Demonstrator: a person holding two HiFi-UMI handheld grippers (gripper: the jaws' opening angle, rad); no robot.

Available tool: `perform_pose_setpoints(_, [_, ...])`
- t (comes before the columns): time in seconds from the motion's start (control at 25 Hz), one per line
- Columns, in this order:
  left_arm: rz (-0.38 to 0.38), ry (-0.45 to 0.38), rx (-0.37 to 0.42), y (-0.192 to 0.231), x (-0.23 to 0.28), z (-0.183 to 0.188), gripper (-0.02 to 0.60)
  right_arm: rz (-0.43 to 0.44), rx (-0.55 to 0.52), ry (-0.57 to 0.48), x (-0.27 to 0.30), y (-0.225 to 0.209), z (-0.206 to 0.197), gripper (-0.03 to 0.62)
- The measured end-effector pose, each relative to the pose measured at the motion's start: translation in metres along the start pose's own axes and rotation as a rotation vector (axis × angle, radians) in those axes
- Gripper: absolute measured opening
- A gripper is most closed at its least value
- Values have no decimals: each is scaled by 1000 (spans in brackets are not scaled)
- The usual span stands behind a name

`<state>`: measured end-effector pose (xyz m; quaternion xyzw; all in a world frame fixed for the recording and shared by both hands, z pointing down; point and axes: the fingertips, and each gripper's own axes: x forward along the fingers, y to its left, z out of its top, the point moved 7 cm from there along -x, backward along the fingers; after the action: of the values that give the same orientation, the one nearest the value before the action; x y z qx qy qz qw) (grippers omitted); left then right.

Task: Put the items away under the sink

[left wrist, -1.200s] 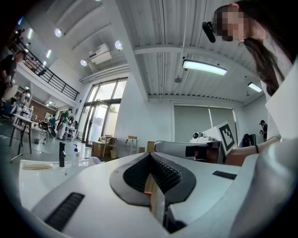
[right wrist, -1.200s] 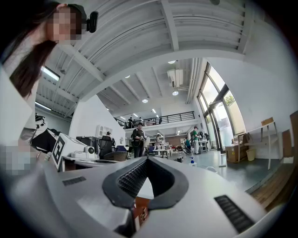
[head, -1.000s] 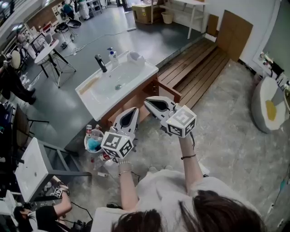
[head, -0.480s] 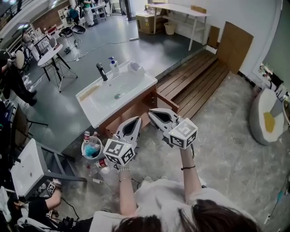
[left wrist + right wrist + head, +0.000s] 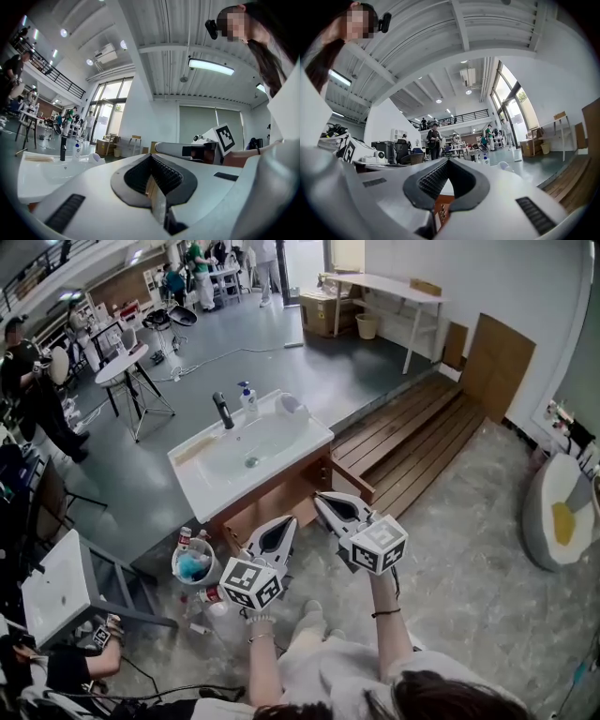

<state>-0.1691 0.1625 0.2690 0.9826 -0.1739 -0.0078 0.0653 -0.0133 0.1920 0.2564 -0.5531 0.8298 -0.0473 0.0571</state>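
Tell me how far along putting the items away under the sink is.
Done: the cabinet door under the sink looks open. In hand: nothing; left gripper and right gripper are shut, empty. Remaining: the bucket and bottles sit on the floor.

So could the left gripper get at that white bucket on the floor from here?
Probably yes. The bucket stands left of the left gripper, lower down, with nothing between them. But the jaws are shut and point at the cabinet, so it would have to turn, drop and open.
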Motion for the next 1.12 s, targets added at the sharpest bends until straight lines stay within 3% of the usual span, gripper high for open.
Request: perform_pose_setpoints(1.12, [-72, -6, -14, 114, 107, 16, -3, -38, 9, 29, 108, -95, 6, 14])
